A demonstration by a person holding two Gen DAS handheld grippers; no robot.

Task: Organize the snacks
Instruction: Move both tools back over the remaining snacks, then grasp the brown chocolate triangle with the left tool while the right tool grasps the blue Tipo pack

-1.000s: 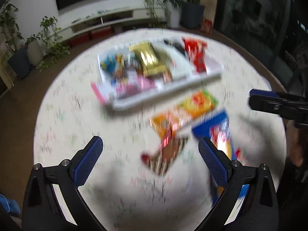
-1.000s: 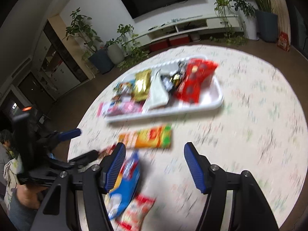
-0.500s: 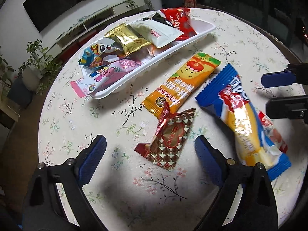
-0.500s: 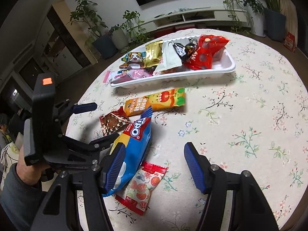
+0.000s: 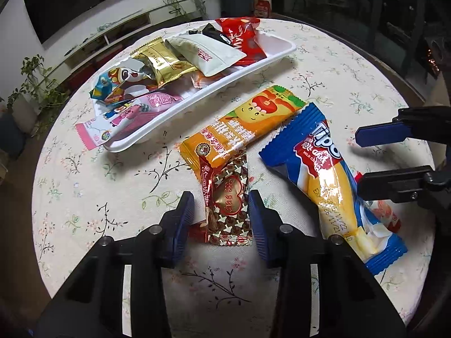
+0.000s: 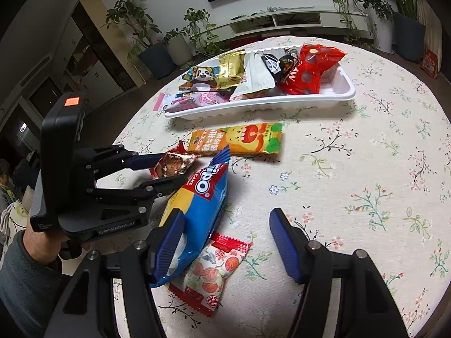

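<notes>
I am closing my left gripper (image 5: 221, 209) around the brown heart-print packet (image 5: 228, 200), which is lying flat on the flowered tablecloth (image 5: 112, 214) at the near side, its far end tucked under the orange packet (image 5: 242, 129). The packet is sitting between the two pads, but a sliver of cloth is still showing on each side, so I am not yet pinching it. It is looking light, thin and crinkly, with glossy foil that I judge to be slippery; whatever is inside is probably brittle, so I am wanting a gentle squeeze across the padded middle by the heart, not the flat sealed ends.

To the right, the blue Tipo packet (image 5: 324, 174) is lying at a slant, and a small red-and-white packet (image 6: 214, 273) is peeking out from under its near end. My right gripper (image 6: 227, 242) is hovering half open over these two, holding nothing.

On the far side, the long white tray (image 5: 282, 53) is already holding a heap: a red bag, a black one, a white sachet, a gold packet, a cartoon-face packet and a pink one hanging over the tray's left end.
</notes>
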